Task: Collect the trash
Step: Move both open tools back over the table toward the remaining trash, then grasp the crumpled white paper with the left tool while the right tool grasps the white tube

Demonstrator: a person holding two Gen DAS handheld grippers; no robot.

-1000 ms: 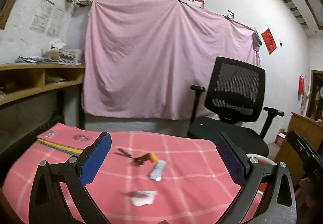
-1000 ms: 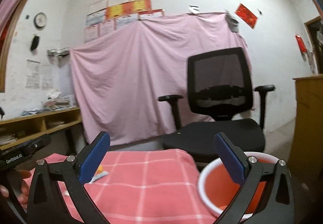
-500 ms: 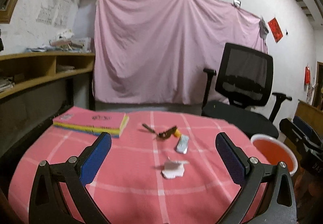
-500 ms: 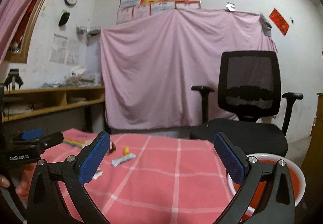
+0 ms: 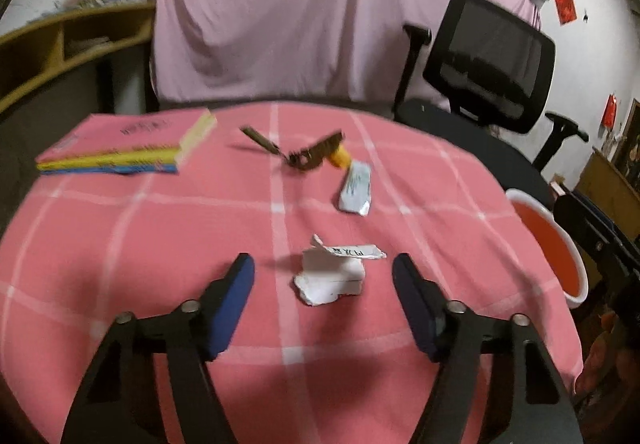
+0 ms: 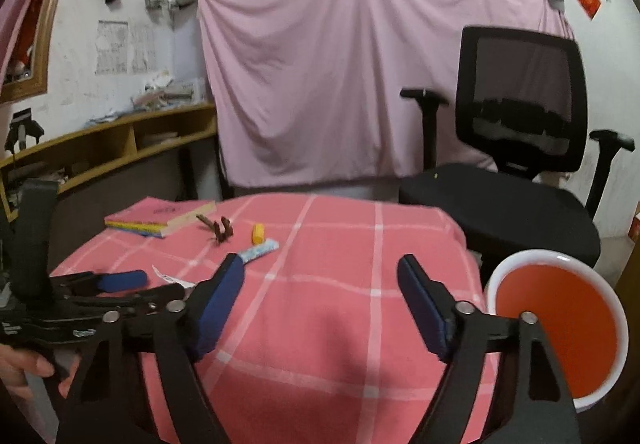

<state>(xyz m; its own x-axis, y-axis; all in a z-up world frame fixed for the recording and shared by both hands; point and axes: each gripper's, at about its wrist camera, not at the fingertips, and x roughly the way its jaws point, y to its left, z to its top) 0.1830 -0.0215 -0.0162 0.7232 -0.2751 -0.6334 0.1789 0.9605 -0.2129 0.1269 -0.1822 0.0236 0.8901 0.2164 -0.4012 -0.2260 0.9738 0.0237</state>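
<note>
Torn white wrapper framed by the left gripper's closing jaws

The torn white wrapper (image 5: 334,276) is seen lying on the pink checked counter (image 5: 140,244), between the jaws of the left gripper (image 5: 323,272), untouched; the right gripper (image 6: 320,278) has its jaws closing on nothing beside the red basin (image 6: 560,324)

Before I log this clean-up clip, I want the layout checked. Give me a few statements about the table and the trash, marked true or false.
1. The torn white paper lies on the pink cloth between the left gripper's jaws. True; they are closing, not touching it.
2. The books sit inside the bin. False: they lie on the table.
3. The red bin stands beside the table's right edge. True.
4. The right gripper holds the blue-white wrapper. False: its closing jaws hold nothing.
5. Someone sits in the black chair. False: it is unoccupied.
</note>
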